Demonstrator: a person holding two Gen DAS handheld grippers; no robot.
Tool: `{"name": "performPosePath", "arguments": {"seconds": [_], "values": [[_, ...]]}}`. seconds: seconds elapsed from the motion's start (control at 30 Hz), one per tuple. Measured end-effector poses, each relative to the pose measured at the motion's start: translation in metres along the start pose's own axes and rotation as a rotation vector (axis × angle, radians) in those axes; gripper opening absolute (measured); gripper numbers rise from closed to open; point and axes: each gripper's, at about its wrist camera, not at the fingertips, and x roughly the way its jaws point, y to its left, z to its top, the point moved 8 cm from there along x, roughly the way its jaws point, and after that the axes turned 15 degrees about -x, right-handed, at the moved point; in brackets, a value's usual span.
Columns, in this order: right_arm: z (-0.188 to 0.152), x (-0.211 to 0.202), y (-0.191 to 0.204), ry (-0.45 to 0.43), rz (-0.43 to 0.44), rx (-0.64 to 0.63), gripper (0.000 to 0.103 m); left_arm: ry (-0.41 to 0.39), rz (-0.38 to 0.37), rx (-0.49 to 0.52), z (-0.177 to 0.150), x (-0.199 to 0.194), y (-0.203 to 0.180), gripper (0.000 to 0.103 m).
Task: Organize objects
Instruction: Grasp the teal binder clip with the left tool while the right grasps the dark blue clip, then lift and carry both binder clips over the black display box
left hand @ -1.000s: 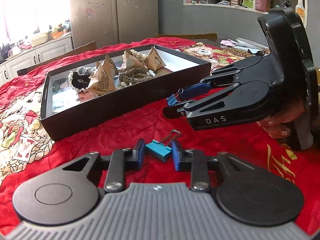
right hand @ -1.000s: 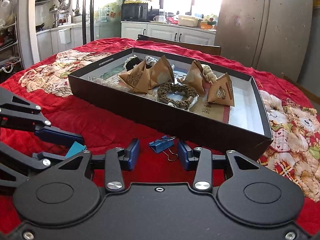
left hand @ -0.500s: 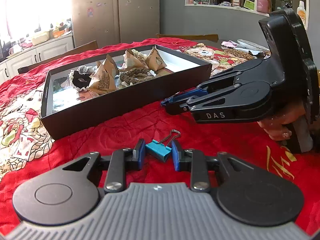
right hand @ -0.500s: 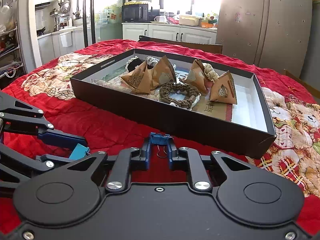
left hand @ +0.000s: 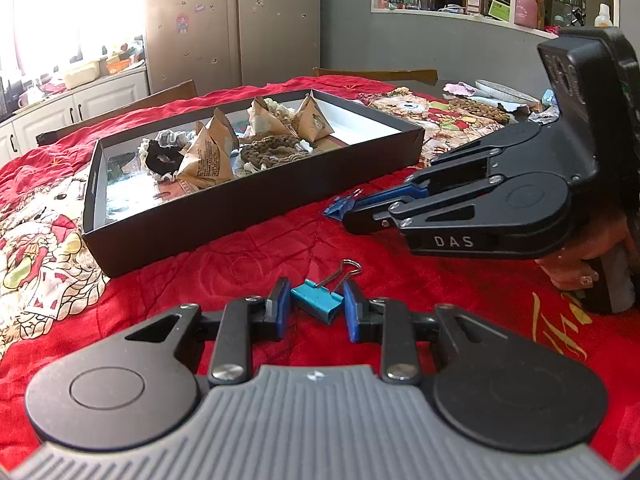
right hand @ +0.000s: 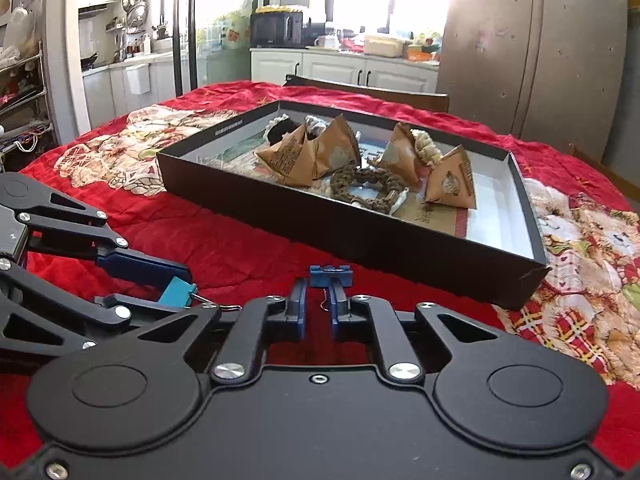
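Observation:
A teal binder clip [left hand: 316, 306] lies low over the red cloth, and my left gripper [left hand: 316, 312] is shut on its body, wire handle pointing forward. To its right, my right gripper [left hand: 344, 216] is shut on a dark blue binder clip [left hand: 338, 206], held just above the cloth near the box's front wall. In the right wrist view the blue clip [right hand: 330, 274] sticks out past the pads of the right gripper [right hand: 320, 304], wire handle hanging between them. The left gripper [right hand: 176, 292] with the teal clip [right hand: 174, 289] shows at lower left.
A shallow black box [left hand: 256, 208] lies ahead on the red tablecloth [left hand: 248, 256], holding brown paper pyramid packets [right hand: 292, 158] and braided rings [right hand: 368, 190]. A hand [left hand: 576, 272] grips the right gripper's handle. Chairs, cabinets and a fridge stand beyond the table.
My right gripper's jaws, open around the blue clip a second ago, have closed on it and hold it off the cloth. The left gripper and teal clip have not moved.

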Motion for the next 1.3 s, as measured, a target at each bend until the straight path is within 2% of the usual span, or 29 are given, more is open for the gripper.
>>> {"name": "performPosePath", "arguments": {"seconds": [0.13,0.2,0.37,0.47,0.83,1.3], "values": [[0.000,0.001,-0.003,0.003,-0.023,0.001,0.025,0.000,0.000,-0.001,0.000,0.000,0.000,0.031],[0.001,0.004,-0.004,0.006,-0.023,0.005,0.037,0.000,-0.001,-0.002,0.000,0.000,0.000,0.031],[0.004,0.015,-0.009,0.019,-0.004,0.021,0.035,0.000,-0.002,-0.004,0.000,0.000,0.000,0.031],[0.004,0.019,-0.010,0.021,0.016,0.040,0.023,0.000,-0.002,-0.006,0.000,-0.001,0.000,0.031],[0.008,-0.002,-0.003,-0.032,0.020,0.026,0.023,-0.024,-0.019,-0.045,0.008,-0.011,0.000,0.031],[0.034,-0.043,-0.012,-0.144,-0.008,0.041,0.023,-0.106,0.030,-0.085,0.042,-0.037,0.010,0.031]]}}
